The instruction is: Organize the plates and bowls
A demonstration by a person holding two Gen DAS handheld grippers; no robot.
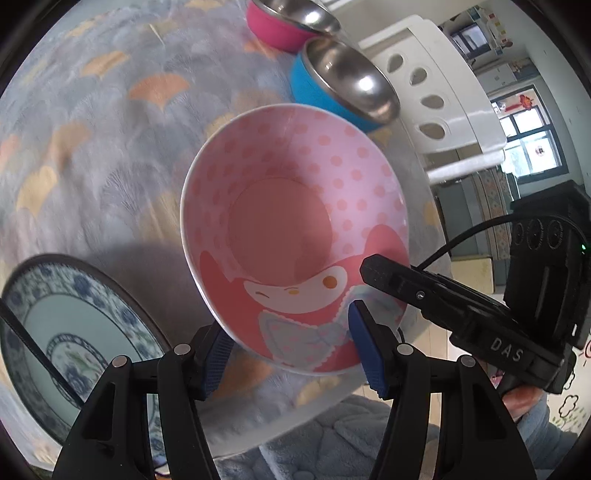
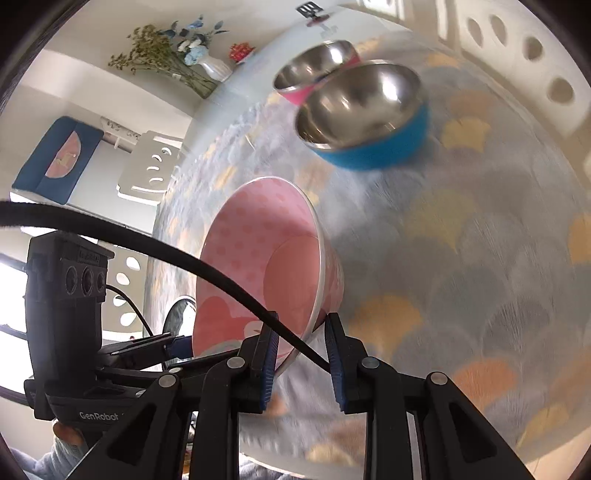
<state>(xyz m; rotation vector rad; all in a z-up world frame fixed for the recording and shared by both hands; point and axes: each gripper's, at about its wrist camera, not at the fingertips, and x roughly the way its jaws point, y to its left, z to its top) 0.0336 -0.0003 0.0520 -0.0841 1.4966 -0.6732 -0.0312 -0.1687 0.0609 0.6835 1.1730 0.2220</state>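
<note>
The pink polka-dot bowl [image 1: 291, 236] is tilted above the table [image 1: 92, 147], near its front edge, gripped on two sides of its rim. The left gripper [image 1: 291, 343] pinches the near rim, one blue pad [image 1: 364, 343] inside the bowl and the other beneath it. The right gripper [image 2: 301, 354] straddles the rim at the bowl's other side, its jaws part open around the wall; contact cannot be told. A blue-and-white plate [image 1: 74, 332] lies at the front left edge. A blue steel bowl [image 1: 343, 85] and a pink steel bowl [image 1: 288, 22] sit side by side toward the far right edge.
</note>
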